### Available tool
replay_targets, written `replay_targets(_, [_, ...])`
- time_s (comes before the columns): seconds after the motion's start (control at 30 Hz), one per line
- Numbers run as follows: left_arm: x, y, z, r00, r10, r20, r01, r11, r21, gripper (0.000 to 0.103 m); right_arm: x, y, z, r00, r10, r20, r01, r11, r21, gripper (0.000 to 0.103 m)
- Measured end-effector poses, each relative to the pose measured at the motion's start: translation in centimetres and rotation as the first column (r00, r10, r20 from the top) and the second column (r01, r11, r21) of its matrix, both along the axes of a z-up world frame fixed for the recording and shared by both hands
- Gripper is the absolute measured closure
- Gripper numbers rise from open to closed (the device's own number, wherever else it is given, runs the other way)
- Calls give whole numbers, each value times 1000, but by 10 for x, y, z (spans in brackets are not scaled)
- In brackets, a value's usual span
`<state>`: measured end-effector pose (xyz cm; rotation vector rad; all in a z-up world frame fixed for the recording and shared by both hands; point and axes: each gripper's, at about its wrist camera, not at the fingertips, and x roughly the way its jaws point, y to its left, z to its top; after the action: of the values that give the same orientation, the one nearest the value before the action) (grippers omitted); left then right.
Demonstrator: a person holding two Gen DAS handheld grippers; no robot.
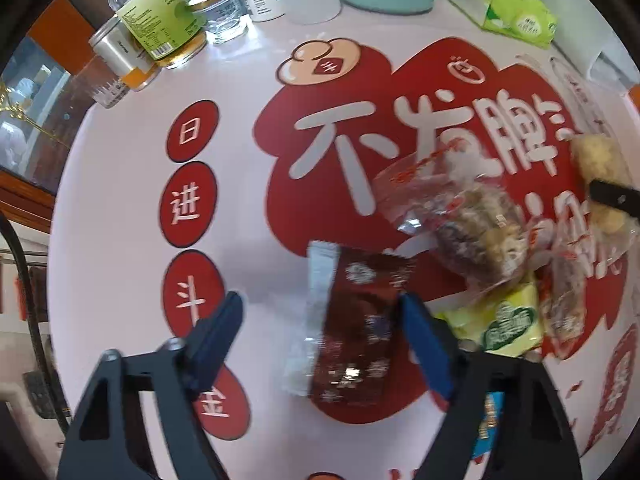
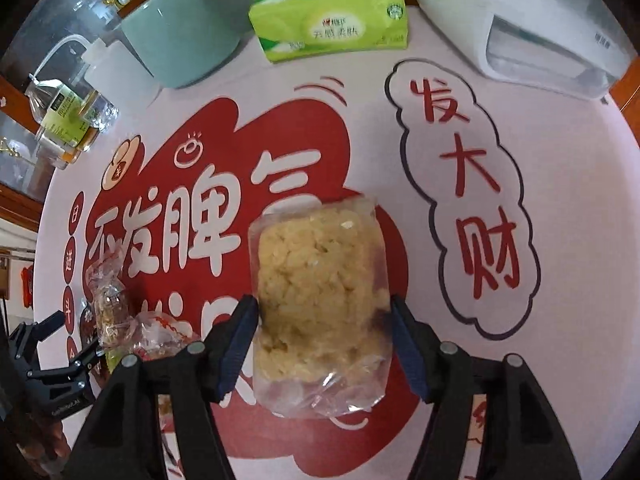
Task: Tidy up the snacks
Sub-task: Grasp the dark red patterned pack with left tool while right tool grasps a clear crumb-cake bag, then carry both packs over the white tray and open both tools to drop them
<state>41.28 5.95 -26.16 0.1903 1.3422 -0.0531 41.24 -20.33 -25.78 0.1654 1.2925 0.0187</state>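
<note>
Nearest the left wrist camera, the left gripper [image 1: 320,344] stood with its jaws spread wide, and a dark red foil packet [image 1: 356,328] lay between them on the table [image 1: 120,208]. The packet's long axis ran roughly along the fingers, away from the camera. The right-hand pad appeared to touch or overlap the packet's edge; the left-hand pad stood well apart from it, so nothing was gripped. Just beside the packet, toward the table's right edge, lay a yellow-green packet [image 1: 504,320] and a clear wrapped nut bar [image 1: 468,224], overlapping in a loose pile. On the right wrist view, the right gripper [image 2: 324,344] was partly open around a clear bag of pale puffed-rice cake [image 2: 320,296]. The bag's long axis pointed forward along the fingers, and both pads sat at or against its sides; whether they pressed it firmly could not be told. The bag looked lifted clear of the table, though this was a judgement only. Along the far edge stood a green tissue pack [image 2: 332,24], a teal canister [image 2: 180,36] and several bottles, well apart from the snacks. Judged from this layout, the left gripper was the nearer to the foil packet and needed only to close across its short axis; foil may slip under the pads.
</note>
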Motion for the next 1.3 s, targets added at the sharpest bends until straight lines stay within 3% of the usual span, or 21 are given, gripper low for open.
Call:
replay_targets(0.03, [-1, -2, 1, 1000, -3, 0, 3, 1000, -24, 58, -1, 1, 1, 1000, 9, 5, -9, 1000, -17, 38])
replay_targets(0.07, [-1, -3, 2, 1000, -5, 0, 5, 1000, -31, 66, -2, 4, 1, 1000, 26, 14, -26, 999, -35, 40])
replay_targets(0.13, [-3, -8, 3, 1000, -11, 9, 11, 1000, 4, 67, -3, 6, 1, 999, 35, 17, -35, 999, -27, 43])
replay_targets(0.4, [-20, -9, 29, 999, -19, 50, 17, 999, 40, 69, -21, 3, 13, 999, 44, 7, -45, 999, 12, 48])
replay_targets(0.63, [-53, -10, 87, 987, -66, 147, 47, 990, 129, 70, -56, -2, 57, 994, 75, 78, -79, 996, 40, 48])
replay_targets(0.87, [-113, -15, 150, 976, -60, 210, 49, 997, 60, 70, -116, -10, 114, 980, 110, 166, -131, 984, 118, 48])
replay_targets(1.03, [-184, -32, 201, 957, -88, 275, 91, 996, 3, 70, -173, -11, 151, 961, 148, 235, -184, 973, 140, 48])
replay_targets(1.3, [-286, -60, 249, 937, -94, 337, 123, 990, -65, 69, -279, -18, 204, 919, 150, 364, -240, 947, 215, 48])
